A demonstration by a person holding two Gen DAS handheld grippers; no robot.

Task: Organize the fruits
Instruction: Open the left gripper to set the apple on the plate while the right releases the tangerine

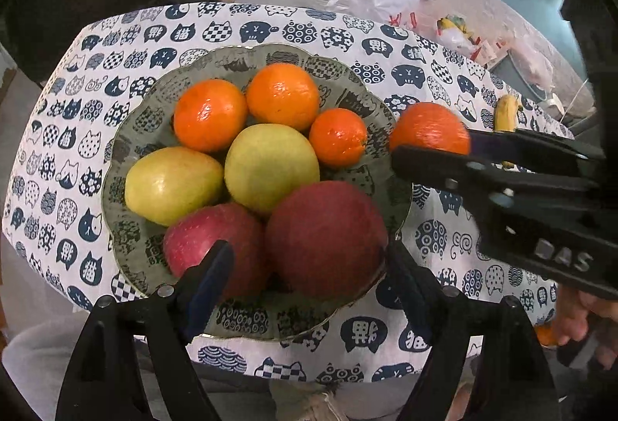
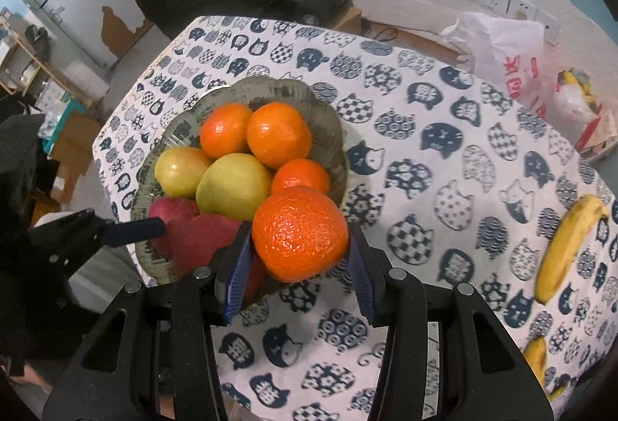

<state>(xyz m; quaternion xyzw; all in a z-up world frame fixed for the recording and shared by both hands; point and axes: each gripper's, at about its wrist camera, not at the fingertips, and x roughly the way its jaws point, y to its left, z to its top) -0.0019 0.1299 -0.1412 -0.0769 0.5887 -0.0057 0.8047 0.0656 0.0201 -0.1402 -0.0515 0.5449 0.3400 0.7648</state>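
The right gripper [image 2: 299, 255] clamps an orange [image 2: 300, 233] between its blue pads, holding it just above the near rim of the glass fruit bowl [image 2: 332, 119]. Raised letters on that gripper's black body read "DAS" in the left wrist view. The left gripper [image 1: 309, 266] stands wide over the bowl, its fingers either side of the larger red apple [image 1: 326, 237], with no pad pressing on it. Inside lie three more oranges, two yellow-green apples and a smaller red apple. The cloth [image 2: 444, 170] bears navy cat heads, some with Chinese characters. A banana [image 2: 566, 247] lies apart; a white bag [image 2: 502, 50] shows red print.
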